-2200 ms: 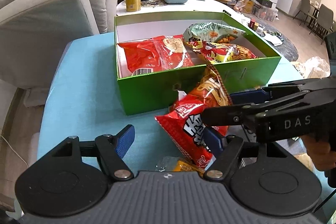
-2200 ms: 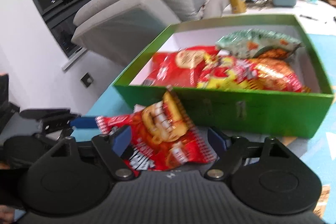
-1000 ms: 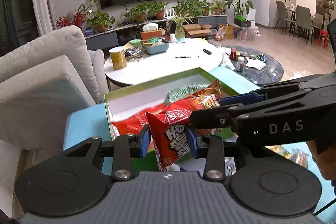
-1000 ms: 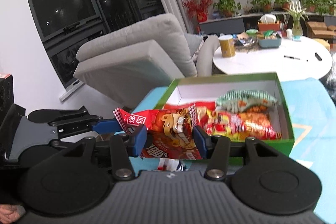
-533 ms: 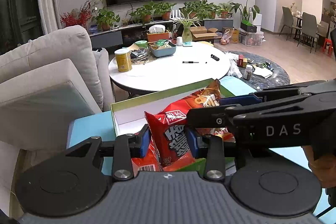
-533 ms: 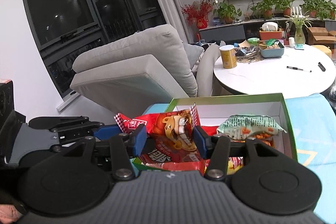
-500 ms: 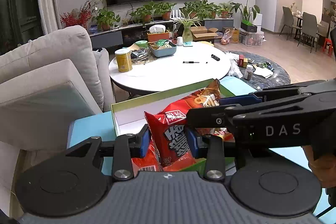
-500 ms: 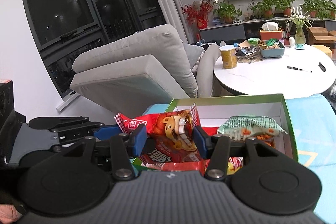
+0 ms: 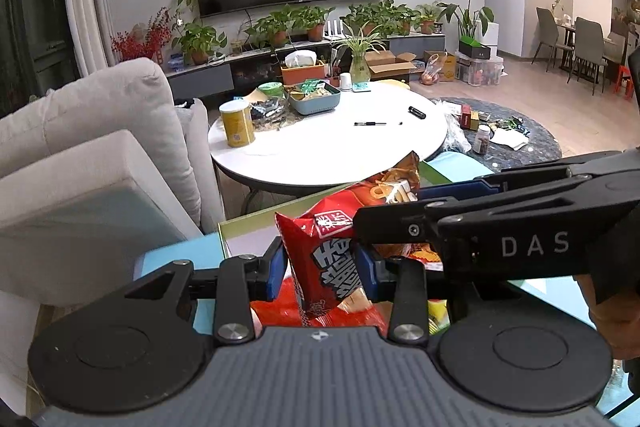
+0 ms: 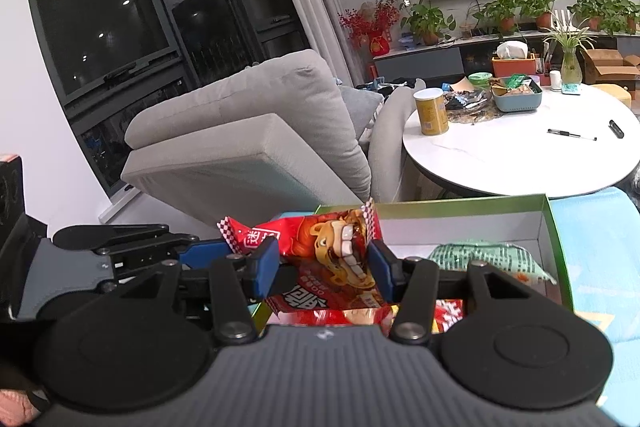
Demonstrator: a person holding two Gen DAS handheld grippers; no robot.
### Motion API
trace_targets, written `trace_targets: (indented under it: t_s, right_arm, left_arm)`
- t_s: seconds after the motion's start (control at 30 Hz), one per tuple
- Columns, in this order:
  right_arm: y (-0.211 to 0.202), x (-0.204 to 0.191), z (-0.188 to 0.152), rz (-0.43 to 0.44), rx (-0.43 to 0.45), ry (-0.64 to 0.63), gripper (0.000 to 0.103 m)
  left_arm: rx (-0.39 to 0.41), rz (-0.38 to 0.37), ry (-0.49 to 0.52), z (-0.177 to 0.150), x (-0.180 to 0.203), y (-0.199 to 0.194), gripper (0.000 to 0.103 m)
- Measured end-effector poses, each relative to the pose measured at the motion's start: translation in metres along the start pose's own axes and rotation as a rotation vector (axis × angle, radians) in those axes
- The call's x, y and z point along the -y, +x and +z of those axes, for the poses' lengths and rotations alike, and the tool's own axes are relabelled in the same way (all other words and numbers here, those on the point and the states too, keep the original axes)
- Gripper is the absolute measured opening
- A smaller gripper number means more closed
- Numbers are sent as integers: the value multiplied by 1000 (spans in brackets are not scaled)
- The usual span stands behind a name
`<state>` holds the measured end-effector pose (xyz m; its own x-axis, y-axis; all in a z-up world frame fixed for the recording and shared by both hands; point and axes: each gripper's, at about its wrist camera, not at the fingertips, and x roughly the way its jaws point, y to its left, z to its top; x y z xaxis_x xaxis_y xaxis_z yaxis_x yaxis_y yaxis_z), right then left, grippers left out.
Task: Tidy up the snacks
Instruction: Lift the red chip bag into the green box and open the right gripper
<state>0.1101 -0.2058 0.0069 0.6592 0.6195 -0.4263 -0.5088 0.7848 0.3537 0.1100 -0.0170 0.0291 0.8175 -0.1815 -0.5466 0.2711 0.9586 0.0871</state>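
Both tools clamped on one red snack bag [image 9: 328, 259], held in the air between them above the near edge of the green box [image 10: 554, 227].

In the left wrist view: left tool [image 9: 320, 267] with blue pads pressed together on the bag's left end, bag standing upright at 12 o'clock from the tool body. Right tool [image 9: 420, 211] reaching in from 3 o'clock, gripping the bag's far, upper end.

In the right wrist view: right tool [image 10: 324, 269] closed on the bag's cartoon-face end, pads touching it on both sides. Left tool [image 10: 200, 251] coming in from 9 o'clock, pinching the checkered seam.

Inside the box, at 3 o'clock from the held bag: a pale green snack packet [image 10: 492, 263], more red packets [image 10: 448, 315] beneath. Box resting on a teal-covered counter [image 10: 600, 267]. Beyond, at 1 o'clock: a round white table [image 10: 520, 155] with a yellow can [image 10: 431, 111] and a pen [image 10: 572, 135]. Grey sofa [image 10: 248, 131] at 11 o'clock.
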Motion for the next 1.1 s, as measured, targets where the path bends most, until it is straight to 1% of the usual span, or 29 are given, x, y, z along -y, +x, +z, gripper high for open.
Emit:
trace_targets:
  t_s: [0.17,0.33,0.73,0.8,0.83,0.87,0.9,0.93,0.97,1.03,1.1]
  right_arm:
    - [10,5,7,12,36,-3,67]
    - [24,12,13,6,41,14,67]
    - [62,28,14,-13,-3,46,67]
    - [67,30,13,-16,-11,52,67]
    - [70,31,12,-20,-10,56,67]
    - [72,32,12,-32,-5,64,67]
    - [73,33,11,-65,1,72,67]
    - [72,33,10,-102,5,79,68]
    - [70,34,9,-119,13,79,68]
    - [62,35,7,-107,14,67,67]
    - [52,32,6,-104,14,52,67]
  left_arm:
    - [5,19,18,10,-6,11,35]
    - [-3,34,37,17,-10,31,35]
    - [-70,58,29,17,-23,82,37]
    - [-80,59,16,15,-26,90,39]
    - [-85,62,2,14,-29,94,44]
    - [-99,82,-20,13,-32,98,55]
    - [-110,112,-44,12,-35,101,58]
    - [-111,132,-64,10,-39,101,59]
    - [-109,134,-76,8,-41,100,59]
    - [-108,121,-98,5,-46,95,59]
    - [-100,124,-112,3,-47,88,59]
